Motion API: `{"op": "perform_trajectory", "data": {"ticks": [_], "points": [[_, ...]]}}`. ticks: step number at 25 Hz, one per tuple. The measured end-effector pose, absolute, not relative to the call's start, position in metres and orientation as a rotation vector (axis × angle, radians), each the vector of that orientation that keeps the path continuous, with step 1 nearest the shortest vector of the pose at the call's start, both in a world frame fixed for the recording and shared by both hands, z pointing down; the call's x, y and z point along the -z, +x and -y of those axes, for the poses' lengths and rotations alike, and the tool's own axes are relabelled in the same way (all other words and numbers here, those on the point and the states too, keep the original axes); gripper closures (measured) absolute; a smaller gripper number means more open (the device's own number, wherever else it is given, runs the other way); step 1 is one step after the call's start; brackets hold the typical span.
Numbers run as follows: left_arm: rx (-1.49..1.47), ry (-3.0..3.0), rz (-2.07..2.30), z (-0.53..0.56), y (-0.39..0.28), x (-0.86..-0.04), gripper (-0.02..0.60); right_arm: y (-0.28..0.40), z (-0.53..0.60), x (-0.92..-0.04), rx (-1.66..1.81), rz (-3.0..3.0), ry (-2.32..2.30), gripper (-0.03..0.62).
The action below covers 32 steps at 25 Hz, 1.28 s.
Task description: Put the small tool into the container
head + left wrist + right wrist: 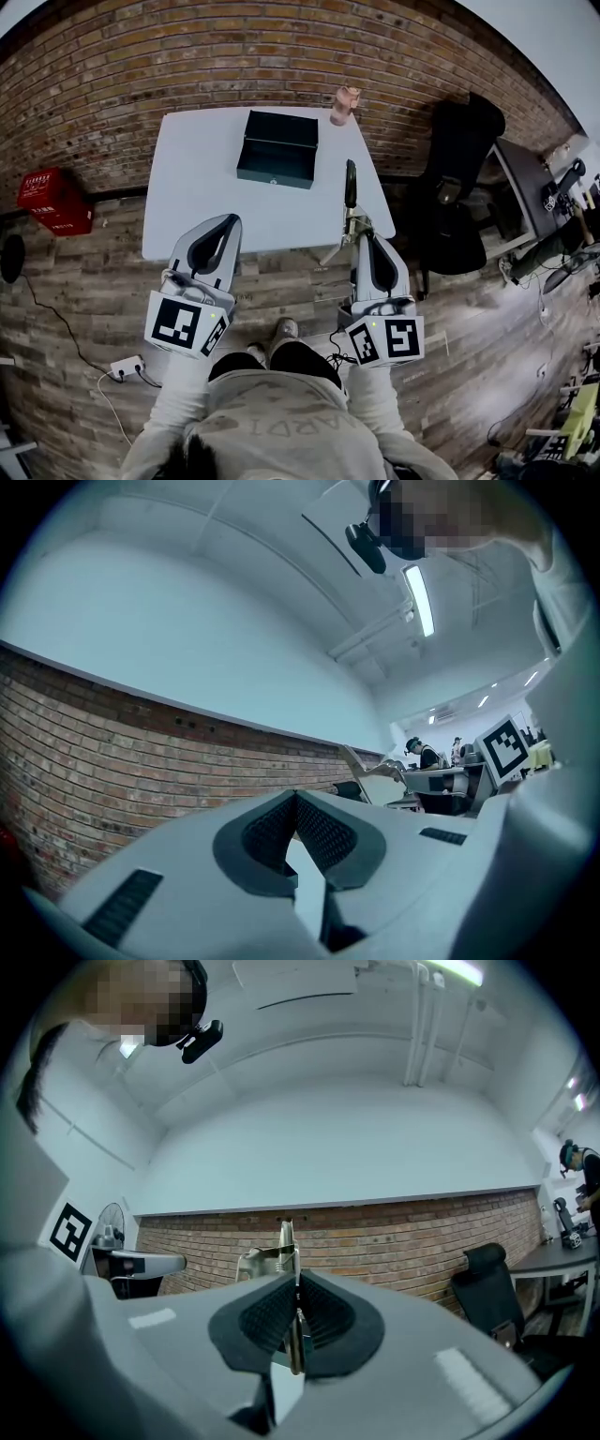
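Steel, thin, stiff, probably slick: jaws of our right gripper (294,1290) clamp the small tool (350,186) by its metal end; left gripper (296,801) jaws meet, empty.

The small tool (287,1241) is shiny metal, the container (276,169) matt.

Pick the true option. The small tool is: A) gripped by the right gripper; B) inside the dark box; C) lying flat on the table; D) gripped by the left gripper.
A: the right gripper's fingers pinch the small tool, its black handle out over the table.
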<state>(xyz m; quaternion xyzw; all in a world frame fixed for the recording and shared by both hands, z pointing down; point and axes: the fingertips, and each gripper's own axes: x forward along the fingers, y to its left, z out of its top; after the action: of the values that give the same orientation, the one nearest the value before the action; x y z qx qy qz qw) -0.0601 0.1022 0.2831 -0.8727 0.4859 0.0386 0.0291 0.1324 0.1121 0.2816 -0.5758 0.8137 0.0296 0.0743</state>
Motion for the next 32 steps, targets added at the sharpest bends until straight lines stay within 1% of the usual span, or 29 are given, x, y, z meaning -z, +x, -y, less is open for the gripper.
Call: {"op": "perform_trajectory", "data": {"ticks": [10, 32], "points": [[-0.117, -2.694, -1.519, -0.050, -0.060, -0.293, 0.575, 0.133, -0.058, -0.289, -0.093, -2.460, -1.714, 0.577], [-0.098, -2.634, -1.575, 0.115, -0.038, -0.285, 0.575, 0.142, 0.121, -0.290, -0.100, -2.547, -1.570, 0.577]]}}
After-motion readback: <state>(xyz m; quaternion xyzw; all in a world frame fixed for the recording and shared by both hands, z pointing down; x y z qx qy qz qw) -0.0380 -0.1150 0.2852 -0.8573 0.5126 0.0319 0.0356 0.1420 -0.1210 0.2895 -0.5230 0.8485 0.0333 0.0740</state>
